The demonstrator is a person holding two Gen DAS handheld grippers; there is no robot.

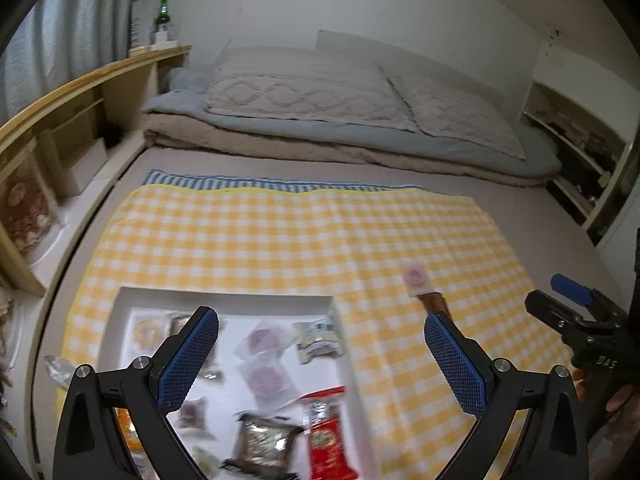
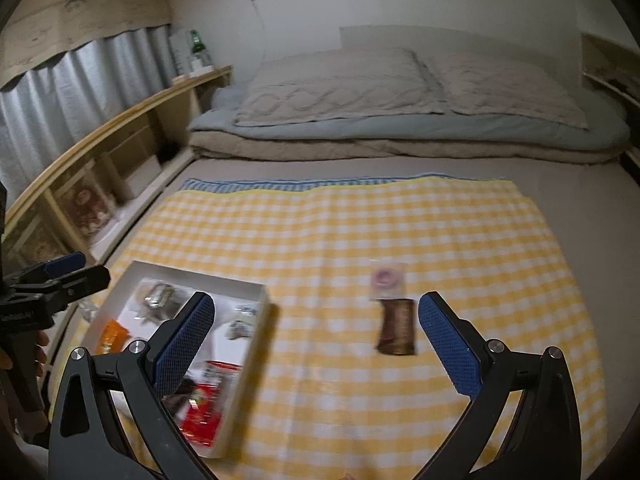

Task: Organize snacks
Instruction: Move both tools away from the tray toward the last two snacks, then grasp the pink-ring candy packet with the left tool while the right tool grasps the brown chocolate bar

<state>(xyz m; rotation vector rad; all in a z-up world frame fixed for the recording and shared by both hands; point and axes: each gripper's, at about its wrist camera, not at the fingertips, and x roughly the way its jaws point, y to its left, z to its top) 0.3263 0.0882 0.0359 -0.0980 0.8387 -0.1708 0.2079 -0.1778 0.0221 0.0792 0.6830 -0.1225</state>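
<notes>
A shallow white box (image 1: 224, 300) (image 2: 256, 292) lies on a yellow checked cloth (image 1: 300, 240) (image 2: 340, 232) and holds several snack packets, among them a red packet (image 1: 328, 436) (image 2: 204, 408). Outside the box lie a brown packet (image 2: 396, 326) (image 1: 434, 304) and, just beyond it, a clear packet with a pink ring (image 2: 388, 280) (image 1: 418, 278). My left gripper (image 1: 322, 354) hovers open over the box with nothing between its fingers. My right gripper (image 2: 316, 334) hovers open above the cloth, the brown packet just left of its right finger (image 2: 448, 344). Each view shows the other gripper at its edge (image 1: 576, 312) (image 2: 52, 280).
The cloth covers a bed; folded bedding and pillows (image 1: 320, 96) (image 2: 400, 88) fill the far end. A wooden shelf (image 1: 80, 92) (image 2: 112, 136) with boxes and a green bottle (image 1: 162, 18) runs along the left. More shelving (image 1: 576, 148) stands at the right. A crumpled clear wrapper (image 1: 60, 370) lies left of the box.
</notes>
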